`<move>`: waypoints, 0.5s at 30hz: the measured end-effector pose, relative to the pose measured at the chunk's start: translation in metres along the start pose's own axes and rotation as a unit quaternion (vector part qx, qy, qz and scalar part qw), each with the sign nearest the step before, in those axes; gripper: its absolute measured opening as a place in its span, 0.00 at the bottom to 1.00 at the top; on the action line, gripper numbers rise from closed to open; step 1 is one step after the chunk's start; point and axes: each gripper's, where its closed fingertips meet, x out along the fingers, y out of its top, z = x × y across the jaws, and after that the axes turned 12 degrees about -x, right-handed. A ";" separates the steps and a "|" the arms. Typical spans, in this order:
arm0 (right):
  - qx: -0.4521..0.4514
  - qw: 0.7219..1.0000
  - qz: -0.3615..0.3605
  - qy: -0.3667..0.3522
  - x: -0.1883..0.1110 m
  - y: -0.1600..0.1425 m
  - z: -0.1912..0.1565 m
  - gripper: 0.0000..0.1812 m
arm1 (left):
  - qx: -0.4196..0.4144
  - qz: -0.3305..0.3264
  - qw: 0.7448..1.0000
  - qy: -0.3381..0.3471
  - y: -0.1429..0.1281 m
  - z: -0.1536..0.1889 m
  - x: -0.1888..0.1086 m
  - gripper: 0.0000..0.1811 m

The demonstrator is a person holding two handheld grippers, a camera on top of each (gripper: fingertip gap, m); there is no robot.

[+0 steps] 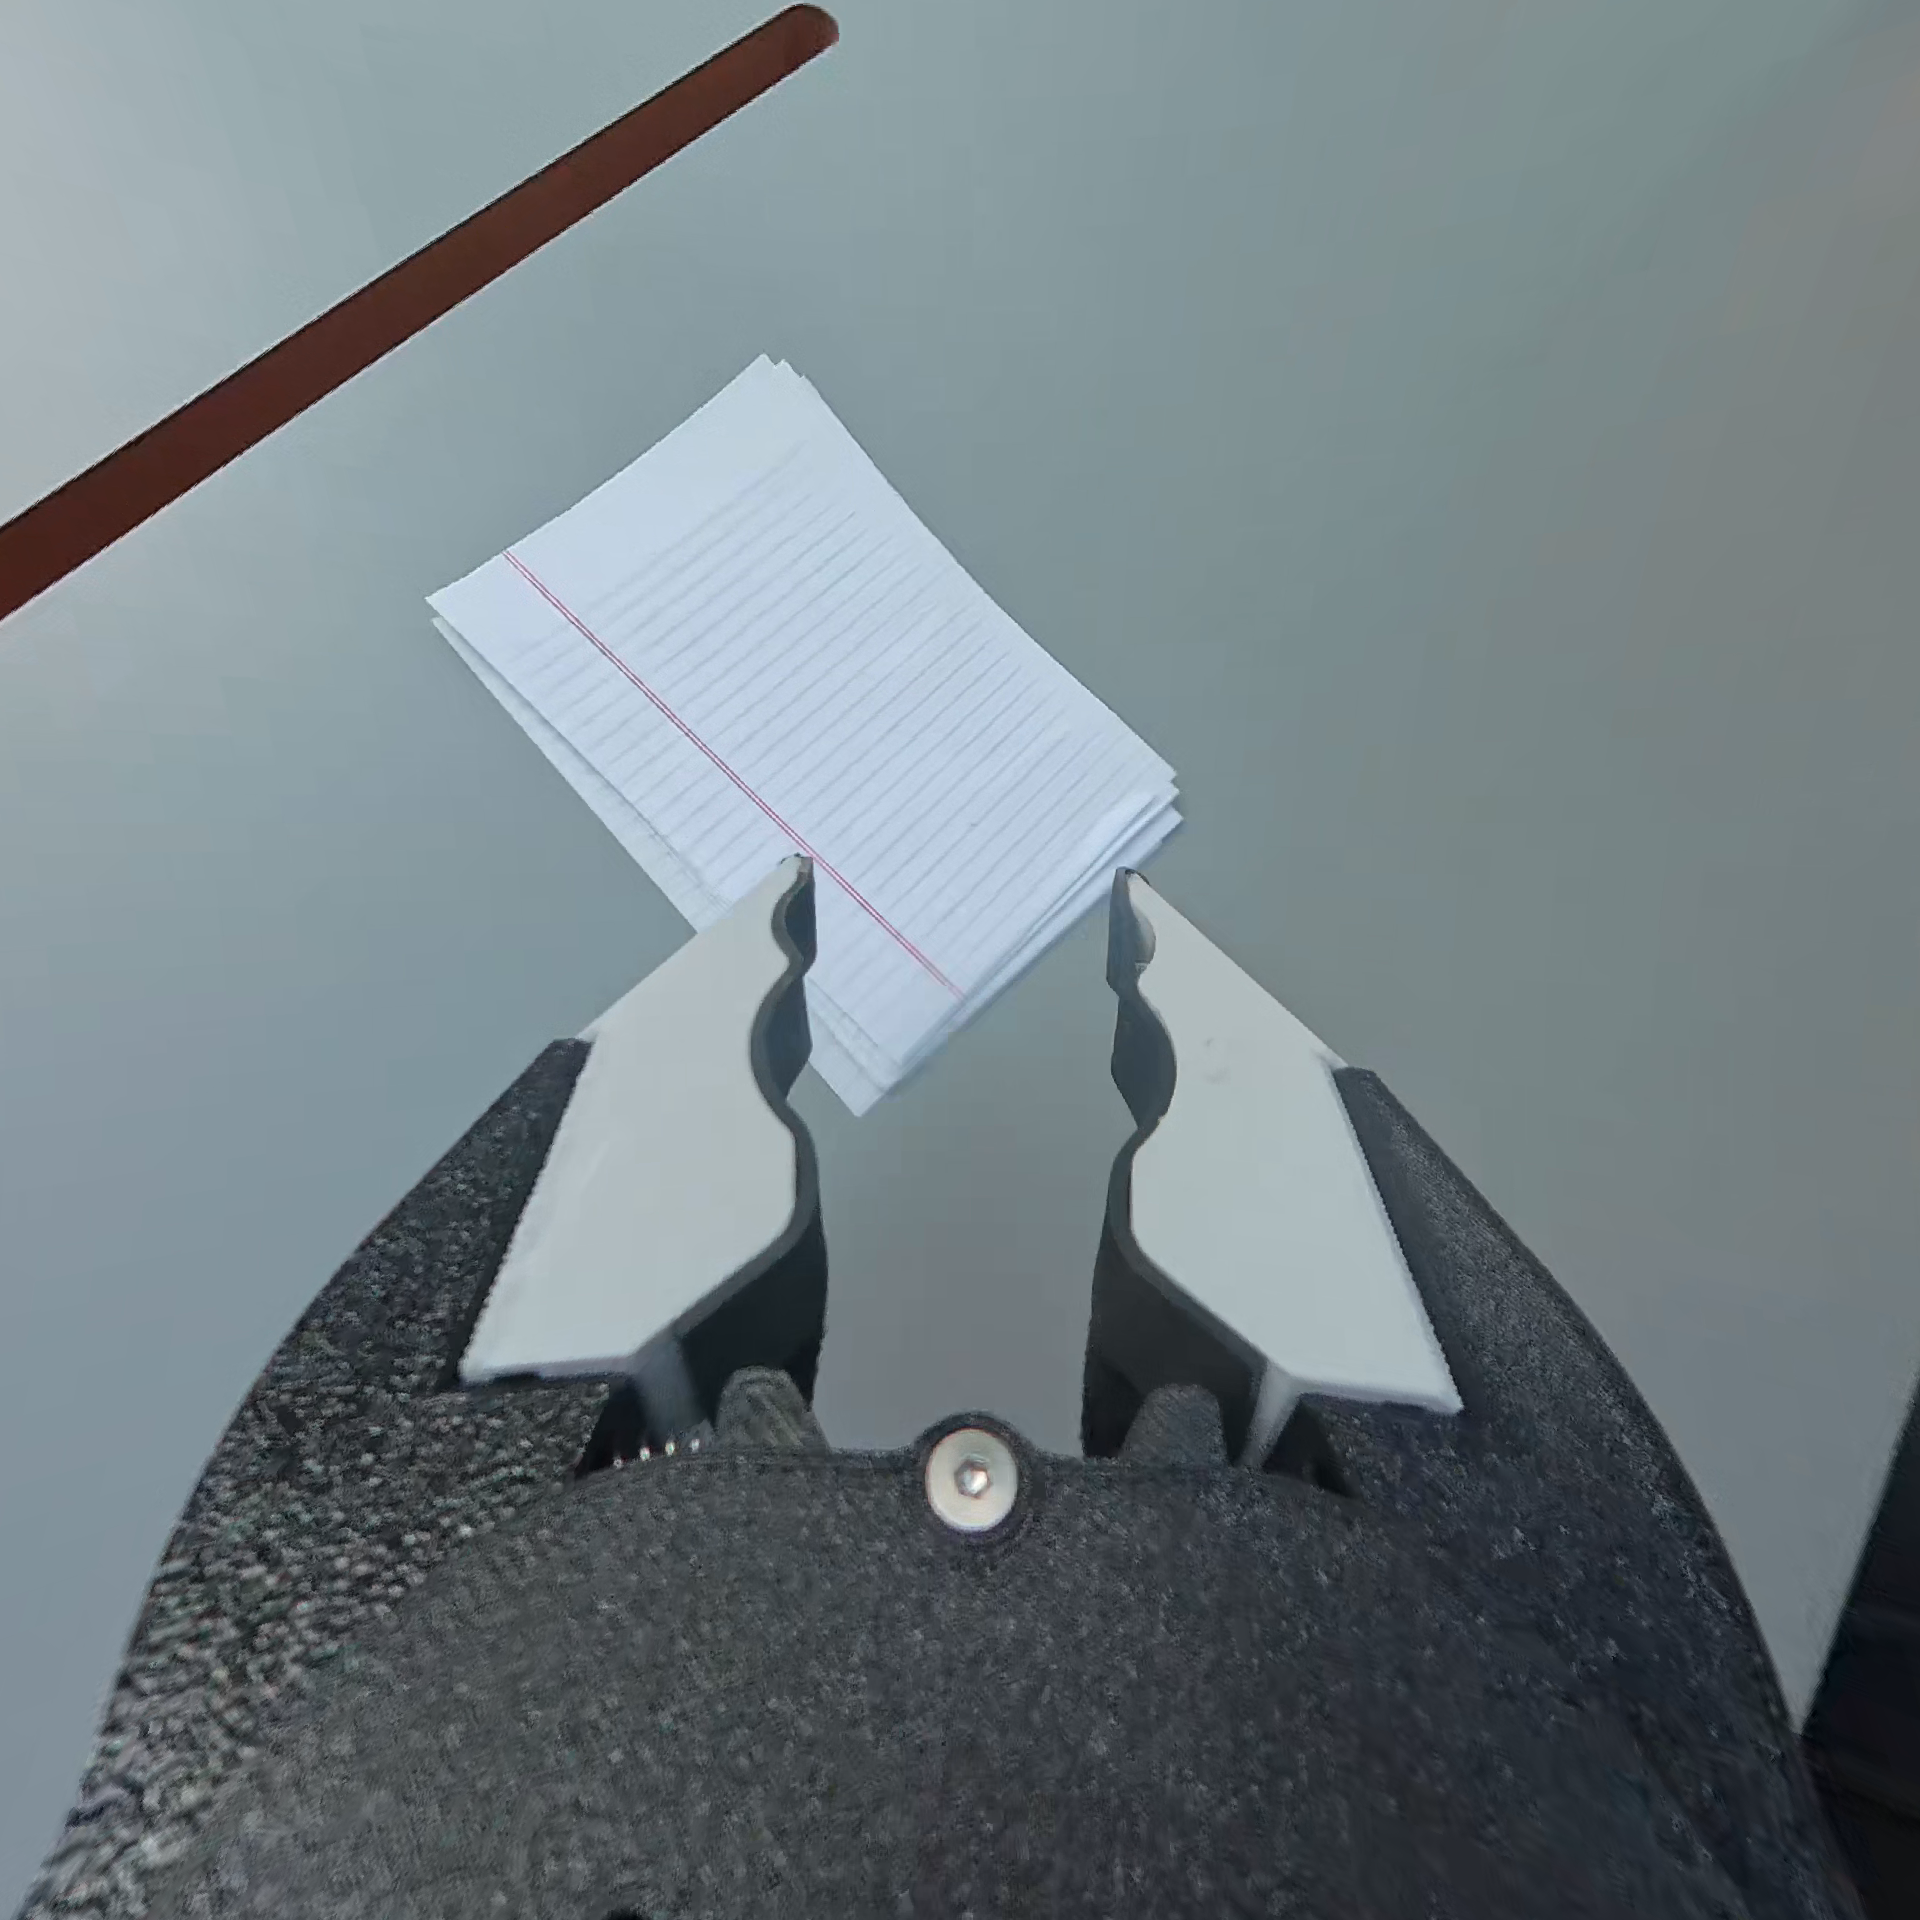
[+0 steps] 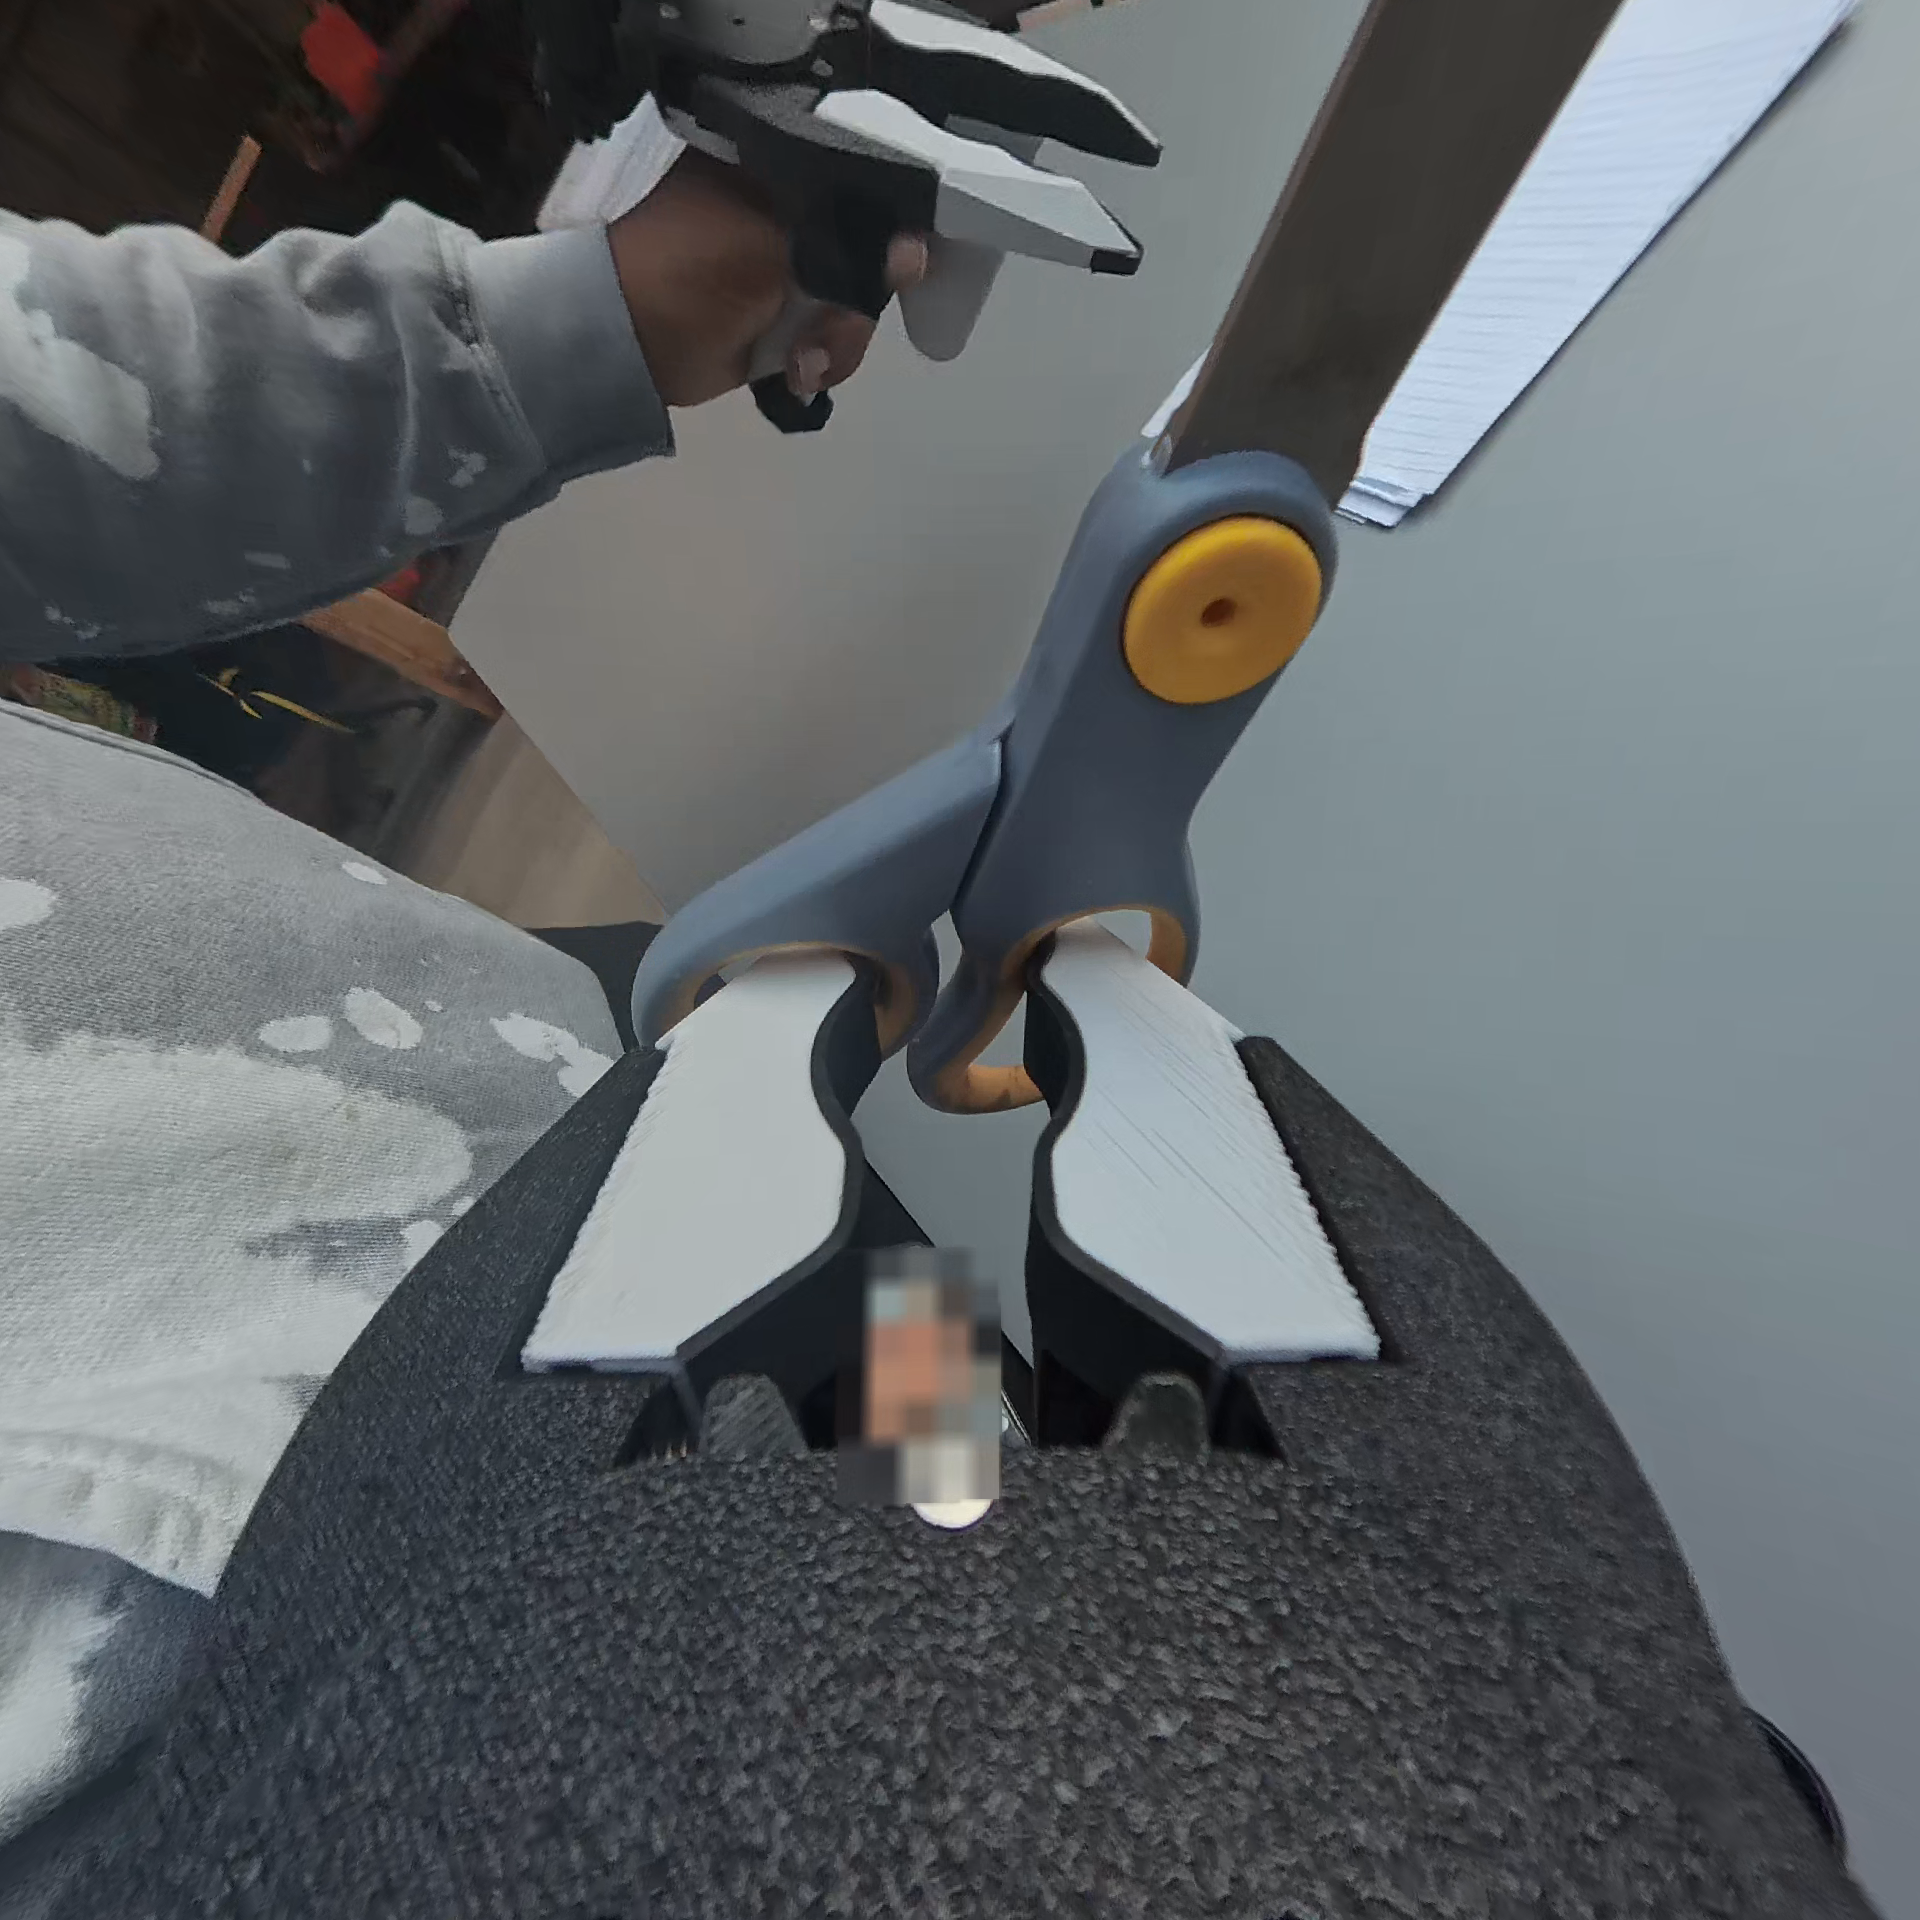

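The right gripper has one finger through each loop of grey, orange-pivoted scissors, blades together above the stack of lined paper. The left gripper, jaws apart and empty, hovers over that stack's near corner on the grey table

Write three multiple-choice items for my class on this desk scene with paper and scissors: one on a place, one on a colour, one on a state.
1. Where do the right tongs' fingers sit?
A. Through the scissors' handle loops
B. Around the blades
C. On the paper

2. What colour is the scissors' pivot button?
A. Red
B. Yellow
C. Green

3. How are the left tongs?
A. Shut on the paper stack
B. Shut on a pen
C. Open, holding nothing

Answers: A, each finger passes through a loop; B, the round cap is yellow; C, a wide gap shows between the fingers, with the lined paper lying beyond.
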 end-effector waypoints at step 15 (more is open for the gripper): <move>0.035 0.998 -0.038 0.036 -0.028 -0.028 0.065 0.12 | 0.104 -0.148 0.981 0.069 0.000 -0.056 0.100 0.36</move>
